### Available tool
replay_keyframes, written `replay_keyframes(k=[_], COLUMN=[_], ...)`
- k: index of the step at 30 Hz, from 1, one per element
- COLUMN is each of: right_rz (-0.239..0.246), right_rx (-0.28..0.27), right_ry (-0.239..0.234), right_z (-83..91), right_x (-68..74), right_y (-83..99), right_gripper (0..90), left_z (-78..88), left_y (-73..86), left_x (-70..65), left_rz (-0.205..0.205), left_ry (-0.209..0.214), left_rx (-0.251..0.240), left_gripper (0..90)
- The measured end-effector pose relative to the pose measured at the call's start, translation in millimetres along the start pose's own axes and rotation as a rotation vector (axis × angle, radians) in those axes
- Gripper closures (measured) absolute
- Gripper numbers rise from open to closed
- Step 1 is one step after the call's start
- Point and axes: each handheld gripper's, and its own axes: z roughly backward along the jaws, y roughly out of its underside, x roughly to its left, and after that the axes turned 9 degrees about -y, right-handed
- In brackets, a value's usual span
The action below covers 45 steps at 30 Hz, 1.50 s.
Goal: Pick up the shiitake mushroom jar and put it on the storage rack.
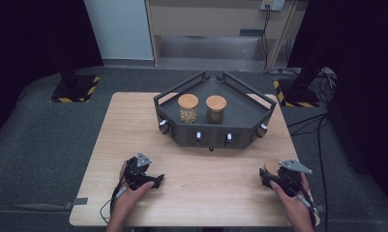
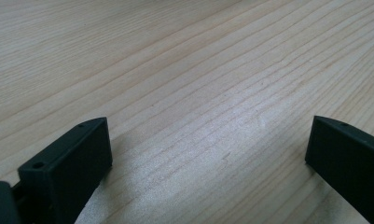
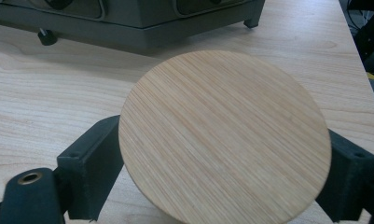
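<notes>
Hiding whatever lies beneath, wooden lid [image 3: 224, 137] between right tool [image 3: 222, 163]

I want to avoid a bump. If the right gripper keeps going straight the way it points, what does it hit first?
Probably the dark rack ahead; the right gripper, with a wooden-lidded jar between its jaws, faces its front.

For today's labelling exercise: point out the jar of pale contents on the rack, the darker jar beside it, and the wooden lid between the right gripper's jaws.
pale jar [image 1: 188, 115], high view, glass body.
darker jar [image 1: 215, 116], high view, glass body.
wooden lid [image 3: 224, 135], right gripper view, middle of its top face.
</notes>
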Motion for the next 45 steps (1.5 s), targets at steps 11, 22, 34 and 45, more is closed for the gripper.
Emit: replay_keyframes(k=[11,22,34,45], right_rz=[-0.015,-0.006,0.033,0.072], right_rx=[-0.001,-0.004,-0.004,-0.005], right_ry=[0.004,-0.010,-0.025,-0.045], right_z=[-1.2,7.4,21.2,33.5], right_x=[-1.8,-4.6,1.0,5.8], right_y=[0.3,-6.1,-24.9,-40.1], right_gripper=[25.6,26.0,25.9,25.9], left_z=[0.0,0.0,0.0,0.0], left_y=[0.0,0.0,0.0,0.0], left_x=[0.0,0.0,0.0,0.0], left_rz=[0.000,0.000,0.000,0.000], left_ry=[0.000,0.000,0.000,0.000], left_rx=[0.000,0.000,0.000,0.000], left_gripper=[0.0,0.0,0.0,0.0])
